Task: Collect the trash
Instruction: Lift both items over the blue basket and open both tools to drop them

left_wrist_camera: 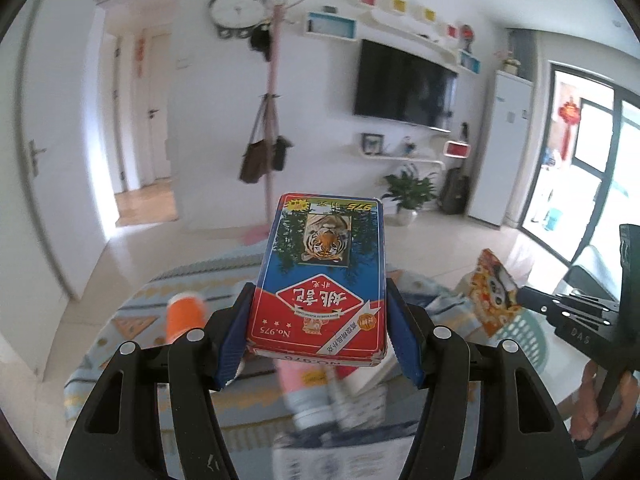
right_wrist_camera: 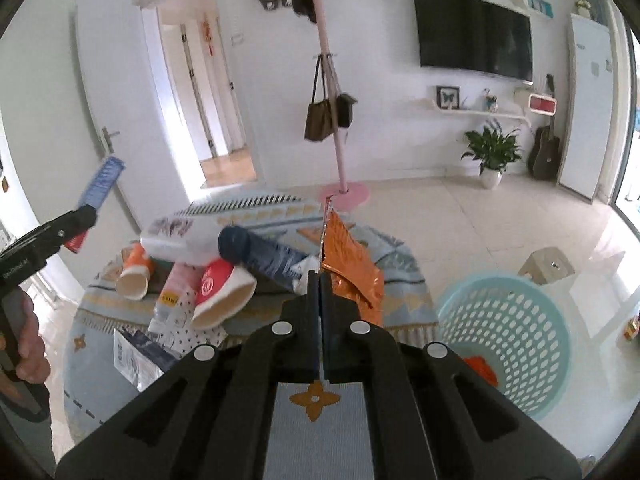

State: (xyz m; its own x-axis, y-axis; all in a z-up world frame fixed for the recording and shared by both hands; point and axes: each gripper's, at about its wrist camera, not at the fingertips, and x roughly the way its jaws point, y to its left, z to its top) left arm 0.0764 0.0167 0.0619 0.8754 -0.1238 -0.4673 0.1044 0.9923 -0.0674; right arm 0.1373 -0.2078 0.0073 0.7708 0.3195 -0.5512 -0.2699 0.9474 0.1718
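Two grippers over a patterned rug (right_wrist_camera: 400, 280). The left gripper (left_wrist_camera: 318, 312) is clamped on one card box (left_wrist_camera: 324, 280), held above the rug. The right gripper (right_wrist_camera: 320, 280) is pressed together on one orange wrapper (right_wrist_camera: 348, 256). Two paper cups (right_wrist_camera: 224, 292) and one dark bottle (right_wrist_camera: 264, 258) lie on the rug; one basket (right_wrist_camera: 508, 340) stands at its right edge.

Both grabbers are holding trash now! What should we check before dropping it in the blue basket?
1. Left hand-held gripper clamped on the card box: ok.
2. Right hand-held gripper shut on the orange wrapper: ok.
3. Blue basket upright with room inside: ok.
4. Right hand-held gripper over the basket: not ok, basket lies to its right.
5. More trash left, like the red paper cup: not ok.
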